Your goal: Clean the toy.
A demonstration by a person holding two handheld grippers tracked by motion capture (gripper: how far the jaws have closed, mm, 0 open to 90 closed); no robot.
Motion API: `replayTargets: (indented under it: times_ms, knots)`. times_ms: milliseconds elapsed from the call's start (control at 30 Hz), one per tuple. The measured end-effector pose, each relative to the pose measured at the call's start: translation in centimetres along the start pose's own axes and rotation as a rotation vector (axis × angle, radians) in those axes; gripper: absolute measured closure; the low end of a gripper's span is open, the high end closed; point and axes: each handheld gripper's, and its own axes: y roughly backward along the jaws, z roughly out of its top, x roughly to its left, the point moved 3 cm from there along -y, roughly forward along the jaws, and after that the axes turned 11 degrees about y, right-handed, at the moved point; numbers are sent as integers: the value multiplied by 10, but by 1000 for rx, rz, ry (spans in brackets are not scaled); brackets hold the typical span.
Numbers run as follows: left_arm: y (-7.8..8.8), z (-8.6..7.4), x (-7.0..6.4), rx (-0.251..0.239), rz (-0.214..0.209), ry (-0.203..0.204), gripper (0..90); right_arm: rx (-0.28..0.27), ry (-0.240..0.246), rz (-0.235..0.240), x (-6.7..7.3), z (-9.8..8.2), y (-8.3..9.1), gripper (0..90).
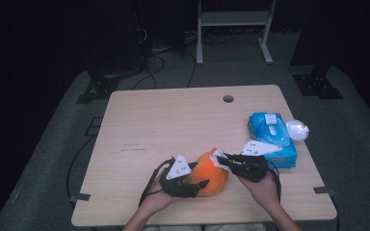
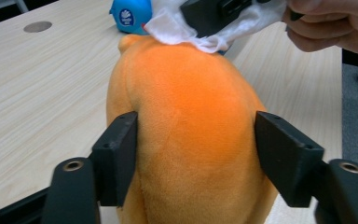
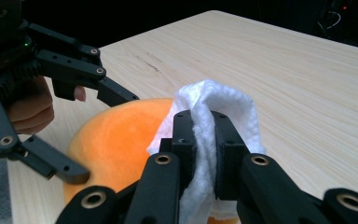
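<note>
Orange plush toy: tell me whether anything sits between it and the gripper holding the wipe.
Nothing visible does. The right gripper is shut on the white wipe, which already rests on top of the orange plush toy. The left gripper straddles the toy's sides.

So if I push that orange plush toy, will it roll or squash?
The plush toy looks soft and fuzzy, so it would probably squash and feel light. Its rounded body might rock or tip. The left claw brackets its sides, which should steady it.
</note>
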Motion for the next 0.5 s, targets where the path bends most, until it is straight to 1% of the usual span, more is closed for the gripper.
replayTargets:
  times_ms: [33, 100, 133, 167, 200, 233, 267, 300, 333, 367, 433, 500]
  knots:
    - [1, 1, 3, -6, 10, 28, 225, -1, -4, 5, 1, -1, -1, 807]
    - [1, 4, 9, -20, 32, 95, 107, -20, -2, 34, 7, -1, -2, 807]
    - [1, 4, 11, -17, 20, 109, 90, -32, 15, 59, 13, 1, -2, 807]
    - [0, 3, 11, -5, 7, 113, 97, -38, 35, 76, 20, 4, -2, 807]
    - [-1, 1, 9, 7, -6, 101, 145, -37, 62, 79, 26, 6, -3, 806]
    - [-1, -1, 7, 5, 1, 85, 204, -29, 82, 70, 28, 8, -4, 807]
    - [-1, -1, 6, 7, 4, 73, 244, -25, 83, 62, 27, 7, -5, 807]
    - [0, -1, 5, 13, 9, 57, 281, -27, 58, 67, 22, 5, -5, 808]
    - [-1, -1, 4, 10, 14, 52, 302, -27, 26, 65, 17, 2, -4, 808]
    - [-1, -1, 3, 11, 16, 52, 306, -26, 5, 54, 11, -1, -4, 808]
    - [-2, -2, 3, 10, 12, 41, 310, -8, -19, 26, 4, -5, -2, 808]
    - [-2, -2, 3, 8, 13, 38, 310, -4, -37, 28, 0, -7, -1, 807]
